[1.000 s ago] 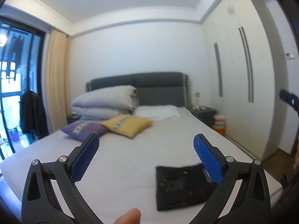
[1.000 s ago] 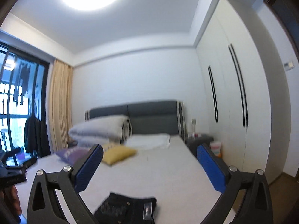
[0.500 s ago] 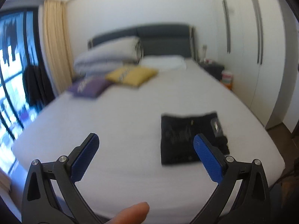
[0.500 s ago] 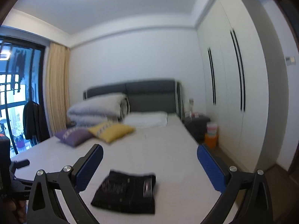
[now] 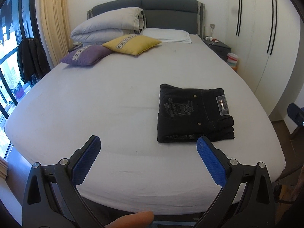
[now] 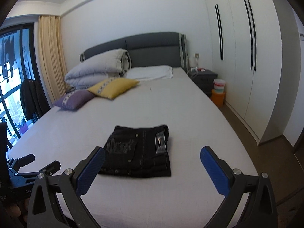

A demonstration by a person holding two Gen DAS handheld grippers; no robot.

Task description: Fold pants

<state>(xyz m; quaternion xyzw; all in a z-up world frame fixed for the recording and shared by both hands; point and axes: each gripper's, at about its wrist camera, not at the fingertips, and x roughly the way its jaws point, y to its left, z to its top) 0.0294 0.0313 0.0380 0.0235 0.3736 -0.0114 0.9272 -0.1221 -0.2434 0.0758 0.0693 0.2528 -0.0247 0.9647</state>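
Observation:
Black pants [image 5: 193, 114] lie folded into a compact stack on the white bed [image 5: 106, 98], right of centre near the foot edge; they also show in the right wrist view [image 6: 140, 153]. My left gripper [image 5: 148, 142] is open and empty, held above the foot of the bed, short of the pants and to their left. My right gripper [image 6: 152, 152] is open and empty, held back from the pants, which lie between its fingers in view. The left gripper's body [image 6: 22, 172] shows at the right wrist view's lower left.
A yellow pillow [image 5: 133, 43], a purple pillow [image 5: 87, 55], a folded grey duvet [image 5: 108, 26] and a white pillow [image 5: 167, 34] lie at the headboard end. White wardrobes [image 6: 247, 57] stand right, a nightstand [image 6: 203, 76] and buckets [image 6: 218, 91] beside the bed. A window [image 5: 11, 57] is left.
Both grippers have tilted downward from the ceiling and wall toward the bed, so the folded pants now sit higher and fuller in both views. The jaws stay open and the pants have not moved.

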